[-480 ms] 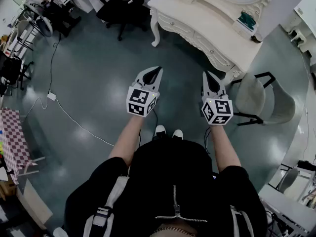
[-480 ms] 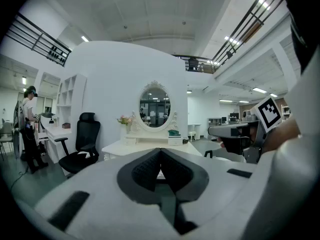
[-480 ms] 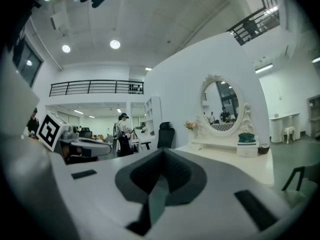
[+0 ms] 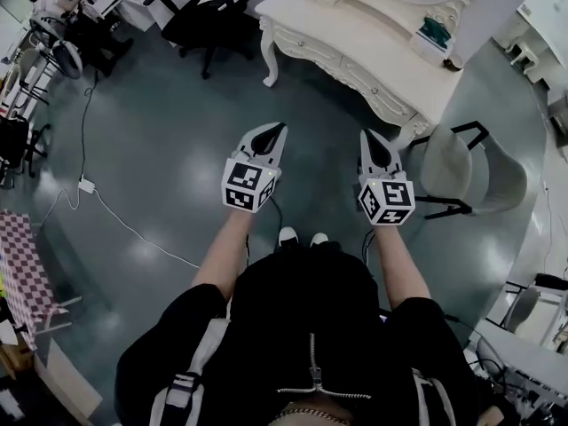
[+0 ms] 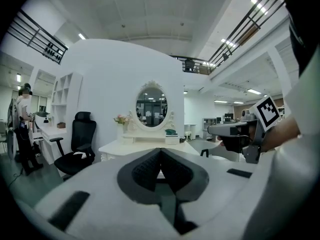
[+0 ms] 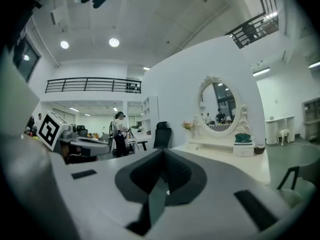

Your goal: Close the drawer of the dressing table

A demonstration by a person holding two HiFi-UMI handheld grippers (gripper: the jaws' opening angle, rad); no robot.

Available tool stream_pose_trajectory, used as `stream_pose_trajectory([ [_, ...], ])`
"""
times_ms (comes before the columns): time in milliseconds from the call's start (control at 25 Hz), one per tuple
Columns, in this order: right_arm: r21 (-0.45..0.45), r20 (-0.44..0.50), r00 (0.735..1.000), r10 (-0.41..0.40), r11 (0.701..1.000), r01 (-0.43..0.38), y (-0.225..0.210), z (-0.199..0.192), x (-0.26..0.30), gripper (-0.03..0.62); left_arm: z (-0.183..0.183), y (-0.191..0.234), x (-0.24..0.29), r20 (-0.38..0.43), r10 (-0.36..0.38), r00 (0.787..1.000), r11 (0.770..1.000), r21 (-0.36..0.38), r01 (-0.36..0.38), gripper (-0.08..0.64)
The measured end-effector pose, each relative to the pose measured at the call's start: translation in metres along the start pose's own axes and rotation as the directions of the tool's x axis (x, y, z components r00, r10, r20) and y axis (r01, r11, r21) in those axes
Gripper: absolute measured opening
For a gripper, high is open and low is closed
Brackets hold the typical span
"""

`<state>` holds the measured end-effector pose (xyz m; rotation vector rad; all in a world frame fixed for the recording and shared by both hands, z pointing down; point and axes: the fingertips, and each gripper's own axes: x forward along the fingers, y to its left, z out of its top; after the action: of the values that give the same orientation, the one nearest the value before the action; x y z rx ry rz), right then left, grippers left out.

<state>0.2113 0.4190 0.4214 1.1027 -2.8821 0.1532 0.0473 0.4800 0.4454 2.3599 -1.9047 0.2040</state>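
Observation:
The white dressing table [image 4: 355, 47] with its oval mirror [image 5: 151, 104] stands ahead across open floor, with drawer fronts [image 4: 342, 71] along its near face. From here I cannot tell whether any drawer stands out. My left gripper [image 4: 276, 127] and right gripper [image 4: 368, 135] are held side by side in the air, well short of the table, both shut and empty. In the left gripper view the jaws [image 5: 160, 152] meet at a point toward the table [image 5: 142, 146]. The right gripper [image 6: 162, 153] also points level at the table [image 6: 225, 154].
A grey chair [image 4: 466, 176] stands at the table's right end, close to my right gripper. A black office chair [image 4: 209, 11] sits left of the table. A green box [image 4: 437, 32] rests on the tabletop. A white cable [image 4: 115, 216] runs over the floor at left.
The table and chairs have slid slightly left and nearer in the head view. Both grippers keep the same pose, shut.

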Motion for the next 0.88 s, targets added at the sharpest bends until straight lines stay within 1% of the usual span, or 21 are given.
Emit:
stream_pose_trajectory([
  [320,0.017,-0.012,0.999,-0.043,0.999,0.043,0.005,-0.009,0.006,0.002,-0.006,0.017,0.006,-0.01,-0.013,1.0,1.0,0.007,0.013,0.0],
  [520,0.019,-0.013,0.998,-0.059,0.998,0.059,-0.005,-0.008,0.019,0.002,-0.002,0.027,0.025,-0.009,-0.023,1.0,1.0,0.01,0.023,0.001],
  [720,0.02,-0.009,0.998,-0.059,0.998,0.06,-0.019,-0.005,0.045,0.002,0.001,0.041,0.049,-0.015,-0.026,1.0,1.0,0.012,0.026,0.002],
  [880,0.034,-0.017,0.998,-0.054,0.998,0.054,-0.036,-0.009,0.077,0.002,0.0,0.057,0.08,-0.028,-0.025,0.999,1.0,0.013,0.025,0.001],
])
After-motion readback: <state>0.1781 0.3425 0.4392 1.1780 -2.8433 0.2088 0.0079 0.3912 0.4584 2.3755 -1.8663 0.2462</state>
